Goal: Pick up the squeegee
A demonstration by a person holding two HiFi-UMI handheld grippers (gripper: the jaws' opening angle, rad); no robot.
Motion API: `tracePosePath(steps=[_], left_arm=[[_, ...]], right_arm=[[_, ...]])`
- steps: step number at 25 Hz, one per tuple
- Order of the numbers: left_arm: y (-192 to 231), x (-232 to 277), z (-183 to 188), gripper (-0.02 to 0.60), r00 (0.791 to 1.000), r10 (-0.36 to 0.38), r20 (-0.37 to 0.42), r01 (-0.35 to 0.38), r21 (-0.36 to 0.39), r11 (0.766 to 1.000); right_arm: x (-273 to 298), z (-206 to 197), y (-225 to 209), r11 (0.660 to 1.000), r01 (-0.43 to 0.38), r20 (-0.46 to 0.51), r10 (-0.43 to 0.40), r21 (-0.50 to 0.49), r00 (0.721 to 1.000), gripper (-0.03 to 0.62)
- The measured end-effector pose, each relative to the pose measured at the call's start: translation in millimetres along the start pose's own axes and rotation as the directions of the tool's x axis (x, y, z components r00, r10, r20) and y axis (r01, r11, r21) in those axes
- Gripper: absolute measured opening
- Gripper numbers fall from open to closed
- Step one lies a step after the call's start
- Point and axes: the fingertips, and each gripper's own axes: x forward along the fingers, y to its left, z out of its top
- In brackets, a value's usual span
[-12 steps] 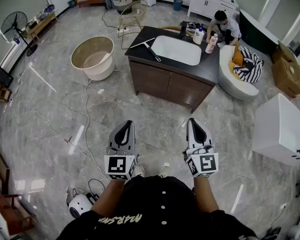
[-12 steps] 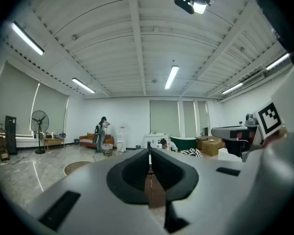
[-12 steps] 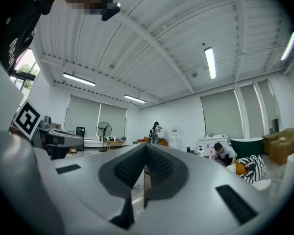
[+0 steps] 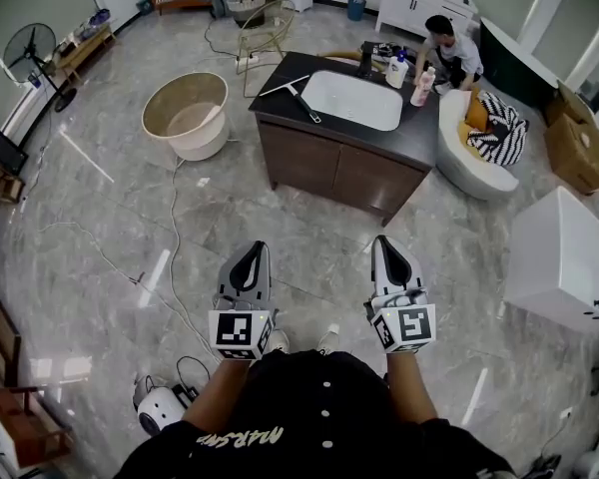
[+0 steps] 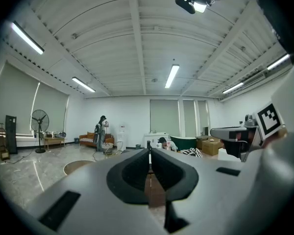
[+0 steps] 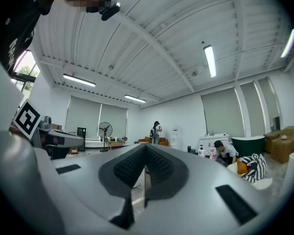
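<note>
The squeegee lies on the dark counter of the vanity cabinet, left of the white basin. It has a pale blade and a dark handle. Both grippers are held level over the floor, well short of the cabinet. My left gripper is shut with nothing between its jaws, and the left gripper view shows its jaw tips meeting. My right gripper is shut and empty too, its jaw tips together in the right gripper view.
A round beige tub stands left of the cabinet. A person crouches behind it by bottles. A white block is at right, a white tub with striped cloth beyond. Cables trail over the marble floor. A fan stands far left.
</note>
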Motion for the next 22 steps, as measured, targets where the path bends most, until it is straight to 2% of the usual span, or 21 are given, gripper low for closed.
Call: tracePosePath(steps=[8, 15, 22], left_arm=[[-24, 8, 2, 0.020, 1.000, 0.013, -0.001, -0.013, 0.020, 1.000], [-42, 7, -11, 0.020, 0.998, 0.063, -0.011, -0.063, -0.004, 0.998], [-28, 30, -18, 0.020, 0.997, 0.069, -0.026, -0.069, -0.014, 0.998]], right_arm=[[-2, -3, -19, 1.000, -0.022, 0.008, 0.022, 0.016, 1.000, -0.003], [-3, -17, -39, 0.998, -0.060, -0.014, 0.060, 0.019, 0.998, -0.003], [23, -20, -46, 0.997, -0.064, -0.005, 0.064, 0.041, 0.998, -0.003]])
